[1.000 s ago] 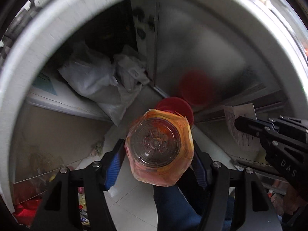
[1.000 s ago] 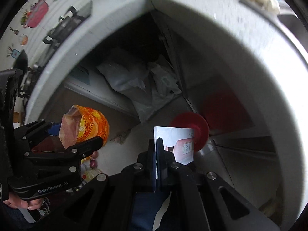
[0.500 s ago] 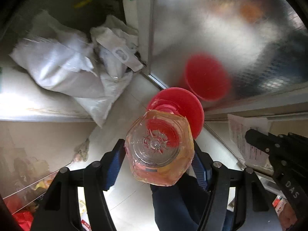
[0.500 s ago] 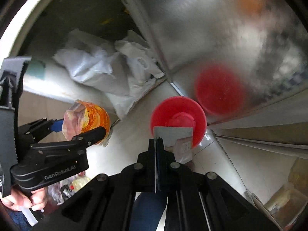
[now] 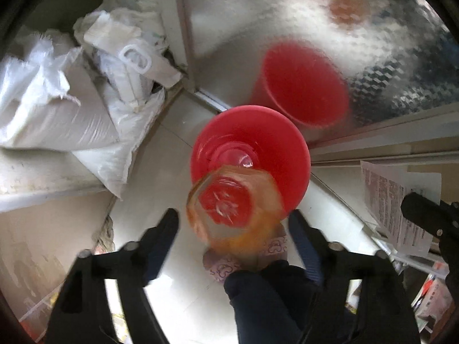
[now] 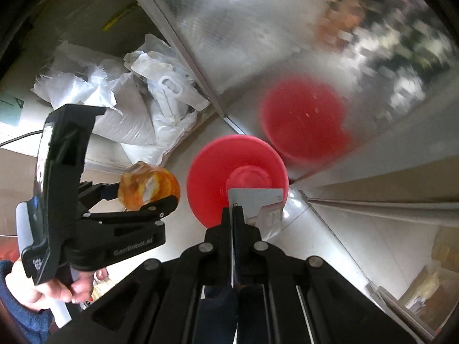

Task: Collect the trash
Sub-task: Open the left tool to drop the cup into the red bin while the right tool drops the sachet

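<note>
Dropping trash into the round red plastic bin (image 5: pixel 289 160).
Left wrist view: left gripper (image 5: pixel 233 229) jaws are opening, the clear orange-wrapped plastic bottle (image 5: pixel 232 209) loose between them, blurred. Right wrist view: right gripper (image 6: pixel 233 210) is clamped together on a white printed paper card (image 6: pixel 258 200), just short of the bin; release comes next.

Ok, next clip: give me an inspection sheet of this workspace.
Surface: pale tiled floor, glossy.
Job's things: red bin open-topped on the floor; orange-labelled plastic bottle above its near rim; paper card over the bin.
Clutter: white sacks and bags in the corner.
Grippers: left gripper opening, pads clear of the bottle; right gripper shut on the card.
Cables: thin dark lead at the left edge.
Surroundings: reflective metal panel mirrors the bin.
</note>
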Demonstrator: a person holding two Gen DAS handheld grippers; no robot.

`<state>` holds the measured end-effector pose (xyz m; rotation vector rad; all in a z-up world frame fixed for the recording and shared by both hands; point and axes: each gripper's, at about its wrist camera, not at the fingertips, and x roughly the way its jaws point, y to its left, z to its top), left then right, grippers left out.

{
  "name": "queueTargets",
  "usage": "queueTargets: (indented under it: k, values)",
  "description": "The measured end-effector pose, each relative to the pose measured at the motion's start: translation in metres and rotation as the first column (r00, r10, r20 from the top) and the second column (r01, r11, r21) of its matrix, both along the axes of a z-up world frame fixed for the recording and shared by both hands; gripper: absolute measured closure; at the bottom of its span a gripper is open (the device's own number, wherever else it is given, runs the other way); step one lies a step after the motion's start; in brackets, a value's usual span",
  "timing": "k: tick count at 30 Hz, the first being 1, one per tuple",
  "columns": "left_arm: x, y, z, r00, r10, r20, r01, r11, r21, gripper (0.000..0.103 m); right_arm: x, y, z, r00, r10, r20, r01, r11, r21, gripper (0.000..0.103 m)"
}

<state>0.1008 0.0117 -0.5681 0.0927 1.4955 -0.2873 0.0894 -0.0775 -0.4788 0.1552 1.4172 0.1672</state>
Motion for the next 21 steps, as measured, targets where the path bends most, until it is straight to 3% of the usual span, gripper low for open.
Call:
queueTargets:
  k: [5,12,17,21]
  values:
    - [0.0,-0.003,0.009,0.999,-0.039,0.011,0.038,0.999,0.015,0.023,-0.002,-0.004,0.004,1.0,-0.018,0.002,0.018,1.0,0.009,0.102]
    - [-0.003,0.021,0.025,0.998,0.055,0.039,-0.055,0.998,0.0,0.023,0.0,0.004,-0.001,1.0,0.014,0.013,-0.014,1.0,0.027,0.102]
    - [-0.007,0.039,0.03,0.995,0.081,0.066,-0.082,0.996,0.024,0.015,0.002,0.013,-0.007,0.998,0.055,0.007,-0.055,0.998,0.044,0.102]
    - [-0.013,0.048,0.034,0.992,0.104,0.075,-0.106,0.994,0.021,0.0,0.006,0.02,-0.013,0.995,0.096,-0.002,-0.096,0.995,0.041,0.102]
